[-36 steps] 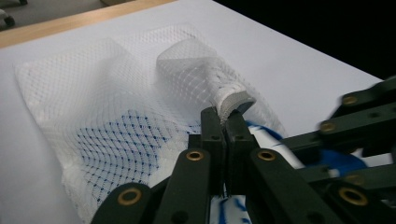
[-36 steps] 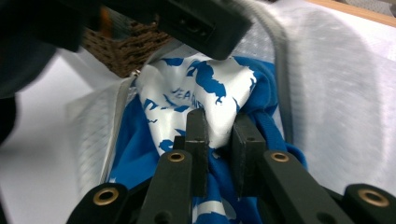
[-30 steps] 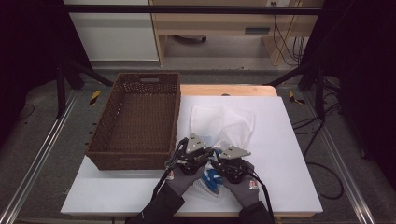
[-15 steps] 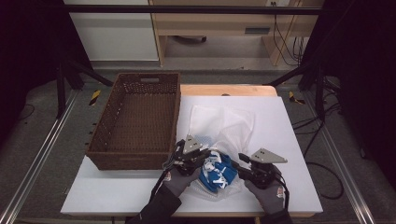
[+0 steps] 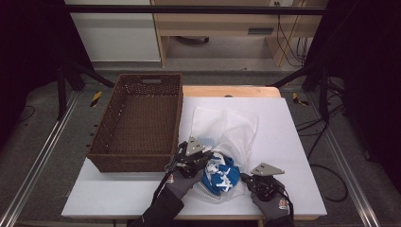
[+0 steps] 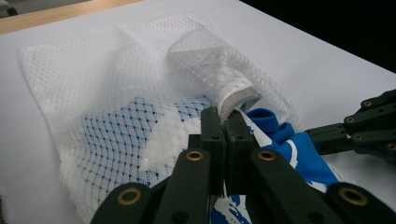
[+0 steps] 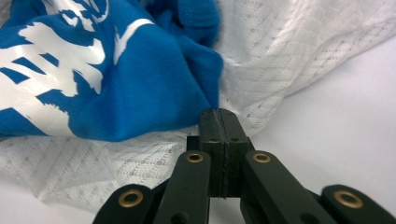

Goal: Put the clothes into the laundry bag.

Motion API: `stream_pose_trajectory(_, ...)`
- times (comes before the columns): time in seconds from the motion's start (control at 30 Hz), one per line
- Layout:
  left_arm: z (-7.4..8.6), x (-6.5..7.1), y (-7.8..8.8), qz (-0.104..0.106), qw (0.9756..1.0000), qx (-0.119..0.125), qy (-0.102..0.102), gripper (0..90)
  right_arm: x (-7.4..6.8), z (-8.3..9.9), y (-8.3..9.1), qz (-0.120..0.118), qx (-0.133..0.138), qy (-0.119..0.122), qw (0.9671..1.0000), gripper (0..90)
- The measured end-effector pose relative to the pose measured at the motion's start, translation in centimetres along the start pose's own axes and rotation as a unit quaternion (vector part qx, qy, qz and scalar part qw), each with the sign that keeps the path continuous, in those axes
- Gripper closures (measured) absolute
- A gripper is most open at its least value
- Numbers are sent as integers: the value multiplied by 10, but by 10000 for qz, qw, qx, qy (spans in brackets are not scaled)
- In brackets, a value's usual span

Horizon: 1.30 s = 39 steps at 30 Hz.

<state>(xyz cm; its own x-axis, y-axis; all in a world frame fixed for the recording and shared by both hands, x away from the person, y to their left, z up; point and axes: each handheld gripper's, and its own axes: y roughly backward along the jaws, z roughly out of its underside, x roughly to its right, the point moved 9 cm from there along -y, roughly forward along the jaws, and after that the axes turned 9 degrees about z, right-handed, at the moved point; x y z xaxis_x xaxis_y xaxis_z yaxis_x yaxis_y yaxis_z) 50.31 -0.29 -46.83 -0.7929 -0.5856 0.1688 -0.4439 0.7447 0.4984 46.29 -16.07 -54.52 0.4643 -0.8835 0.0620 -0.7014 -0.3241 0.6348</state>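
Scene: white table (image 5: 293, 156) seen from above, person's two gloved hands come in from bottom edge, each w/ a black two-jaw gripper.
Bag: white mesh bag (image 5: 227, 127) lies flat mid-table, just right of basket; its near end is bunched around the shirt.
Shirt: blue shirt (image 5: 218, 174) w/ white print, crumpled at bag's near end, partly under mesh, betw. the two grippers.
Left gripper: left gripper (image 6: 223, 122) at shirt's left side; jaws pinched tight on a fold of bag's mesh edge, blue cloth just beside tips.
Right gripper: right gripper (image 7: 219, 122) low on table at shirt's right; jaws have just been closing, now pressed together w/ nothing betw. them; tips touch or nearly touch mesh, can't tell which.
Basket: brown wicker basket (image 5: 137, 158), left half of table.
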Motion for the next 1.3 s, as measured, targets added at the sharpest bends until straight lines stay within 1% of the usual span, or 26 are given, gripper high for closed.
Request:
stream_pose_trajectory(0.03, 0, 0, 0, 0, 10000, 6, 1, 884, 2, 0, 1, 28, -43, -8, 10000, 900)
stream_pose_trajectory(0.07, 0, 0, 0, 7, 10000, 16, 4, 884, 6, -1, 3, 79, 6, -30, 10000, 900)
stream_pose_trajectory(0.13, 0, 0, -1, 24, 10000, 10, 10, 884, 17, -5, 8, 159, 118, -181, 9996, 900)
stream_pose_trajectory(0.17, 0, 1, -1, 29, 10000, -2, -11, 884, 29, -8, 11, 494, 174, -125, 9986, 900)
stream_pose_trajectory(0.2, 1, 1, -2, 39, 10000, -18, -24, 884, 36, -9, 13, 622, 210, -150, 9977, 900)
stream_pose_trajectory(0.27, 2, 4, -5, 59, 10000, -43, -42, 884, 49, -9, 14, 684, 226, -378, 9967, 900)
stream_pose_trajectory(0.3, 2, 4, -6, 63, 10000, -53, -51, 883, 52, -8, 13, 688, 204, -356, 9968, 900)
stream_pose_trajectory(0.33, 2, 4, -6, 58, 9999, -64, -91, 883, 51, -8, 13, 651, 205, -388, 9969, 900)
stream_pose_trajectory(0.37, 2, 4, -7, 62, 9999, -59, -75, 883, 46, -10, 14, 544, 323, -293, 9976, 880)
stream_pose_trajectory(0.5, 2, 2, -7, 45, 9999, -67, -83, 883, 22, -26, 25, 207, 633, -178, 9976, 620)
stream_pose_trajectory(0.53, 1, 2, -6, 33, 9999, -55, -93, 883, 18, -31, 28, 131, 707, -136, 9973, 594)
stream_pose_trajectory(0.6, 1, 1, -6, 25, 9999, -42, -88, 883, 2, -42, 32, -179, 873, -79, 9960, 508)
stream_pose_trajectory(0.63, 0, 1, -5, 24, 10000, -42, -82, 883, -9, -45, 31, -379, 891, -59, 9953, 449)
stream_pose_trajectory(0.67, 0, 1, -6, 27, 10000, -41, -81, 883, -18, -45, 27, -524, 825, -32, 9952, 429)
stream_pose_trajectory(0.7, 0, 0, -5, 28, 9999, -56, -103, 883, -26, -45, 21, -593, 766, 63, 9953, 408)
stream_pose_trajectory(0.73, -1, 1, -5, 30, 9999, -57, -114, 883, -31, -43, 14, -585, 665, 138, 9960, 398)
stream_pose_trajectory(0.8, -1, 1, -6, 28, 9999, -55, -114, 883, -37, -38, -2, -543, 474, 160, 9973, 429)
stream_pose_trajectory(0.87, 0, 1, -6, 31, 9999, -72, -114, 884, -39, -29, -19, -475, 198, 180, 9985, 556)
stream_pose_trajectory(0.9, 0, 0, -6, 22, 9999, -78, -110, 884, -39, -26, -25, -417, 148, 239, 9987, 626)
stream_pose_trajectory(0.93, 0, 0, -6, 33, 9999, -71, -109, 884, -40, -27, -24, -438, 176, 169, 9987, 771)
stream_pose_trajectory(0.97, 1, 0, -6, 36, 9999, -72, -102, 884, -38, -26, -24, -340, 85, 237, 9991, 825)
stream_pose_trajectory(1.03, 0, 1, -6, 43, 9999, -50, -120, 884, -38, -30, -21, -224, 142, 282, 9993, 843)
stream_pose_trajectory(1.07, 0, 2, -6, 54, 9999, -22, -107, 884, -41, -36, -17, -204, 303, 327, 9988, 843)
stream_pose_trajectory(1.17, -4, 7, -4, 101, 9998, 48, -160, 884, -43, -53, -15, -233, 572, 217, 9979, 842)
stream_pose_trajectory(1.23, -7, 11, -3, 135, 9996, 90, -230, 885, -43, -64, -20, -85, 622, 183, 9979, 834)
stream_pose_trajectory(1.3, -8, 13, -3, 164, 9994, 116, -274, 885, -41, -71, -31, 138, 631, 194, 9977, 823)
